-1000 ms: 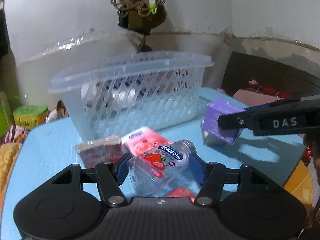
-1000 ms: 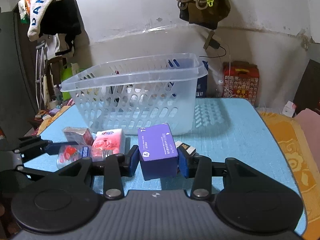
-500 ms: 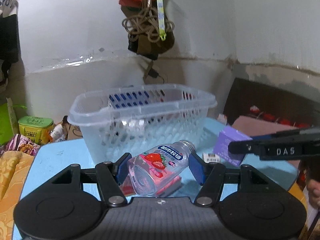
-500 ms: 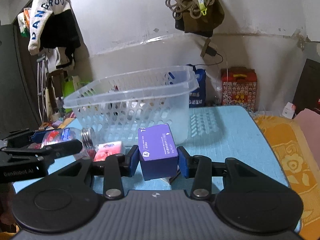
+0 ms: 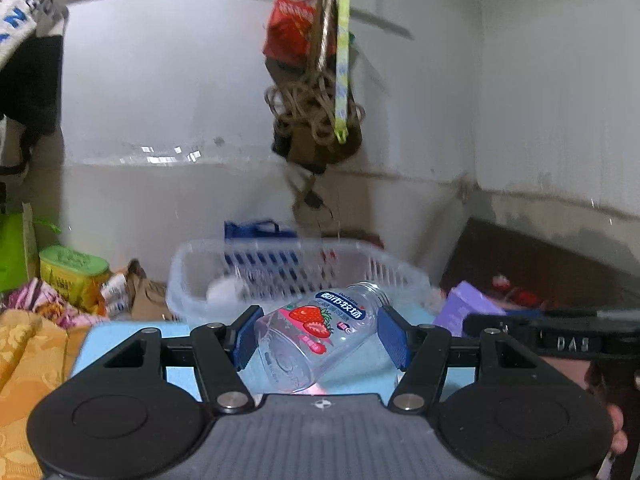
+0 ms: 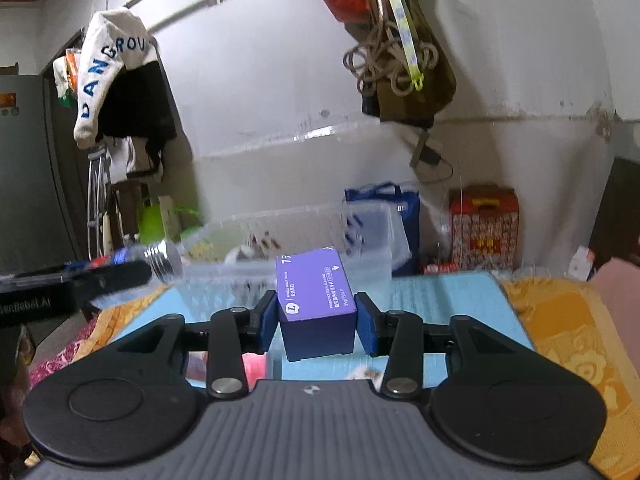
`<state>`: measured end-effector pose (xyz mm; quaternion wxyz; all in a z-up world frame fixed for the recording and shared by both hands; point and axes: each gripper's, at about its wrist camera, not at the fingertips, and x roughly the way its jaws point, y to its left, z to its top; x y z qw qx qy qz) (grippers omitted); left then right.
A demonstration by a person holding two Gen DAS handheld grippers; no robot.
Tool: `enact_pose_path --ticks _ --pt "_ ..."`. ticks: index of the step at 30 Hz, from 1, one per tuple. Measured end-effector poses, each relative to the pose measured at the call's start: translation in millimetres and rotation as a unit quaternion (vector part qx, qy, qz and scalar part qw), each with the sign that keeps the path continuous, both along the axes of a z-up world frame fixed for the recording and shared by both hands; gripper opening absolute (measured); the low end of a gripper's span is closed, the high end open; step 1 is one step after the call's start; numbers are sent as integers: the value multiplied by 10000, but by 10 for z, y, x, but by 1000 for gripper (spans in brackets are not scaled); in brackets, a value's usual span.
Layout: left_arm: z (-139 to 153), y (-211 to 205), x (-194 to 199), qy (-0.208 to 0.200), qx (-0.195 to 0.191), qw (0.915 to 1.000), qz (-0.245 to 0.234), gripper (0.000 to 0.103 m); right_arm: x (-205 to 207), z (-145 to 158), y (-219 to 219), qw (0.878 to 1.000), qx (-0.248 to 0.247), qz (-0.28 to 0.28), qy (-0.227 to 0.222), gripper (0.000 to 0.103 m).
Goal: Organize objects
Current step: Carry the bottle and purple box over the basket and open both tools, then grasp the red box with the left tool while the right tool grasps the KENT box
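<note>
Left gripper (image 5: 320, 338) clamped on a tilted strawberry bottle (image 5: 316, 334), right gripper (image 6: 316, 322) clenched around a purple box (image 6: 316, 300), both before the clear basket (image 5: 192, 276).

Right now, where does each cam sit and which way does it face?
Left wrist: on the left hand-held gripper, facing the clear plastic lattice basket; its fingers clamp a clear strawberry-label bottle.
Right wrist: on the right hand-held gripper, facing the same basket; its fingers clamp a purple cardboard box.
Shared: basket, bottle, box, blue table.
</note>
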<state>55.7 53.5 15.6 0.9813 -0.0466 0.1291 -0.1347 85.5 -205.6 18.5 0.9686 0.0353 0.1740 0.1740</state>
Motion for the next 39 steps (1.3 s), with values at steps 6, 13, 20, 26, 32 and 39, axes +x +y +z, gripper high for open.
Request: enact_pose_path --ticks 6,13,20,26,32,39 --pt "390 64 374 -177 -270 9987 397 66 452 287 242 9992 -263 -183 -256 45" --pt "391 121 1163 293 -455 9963 661 66 1221 236 483 9956 -896 -264 -75 45" --pt "75 218 1426 681 -663 9938 581 73 1332 76 482 9963 -769 338 168 70" --pt "130 342 1122 400 -700 9943 701 101 868 202 167 9992 -46 -61 -392 103" --pt "-76 267 401 308 -288 9983 414 101 464 -108 -280 9971 607 -442 88 103" --pt "-575 251 486 1219 -7 9906 620 97 689 -711 -191 9902 -234 -593 1246 103"
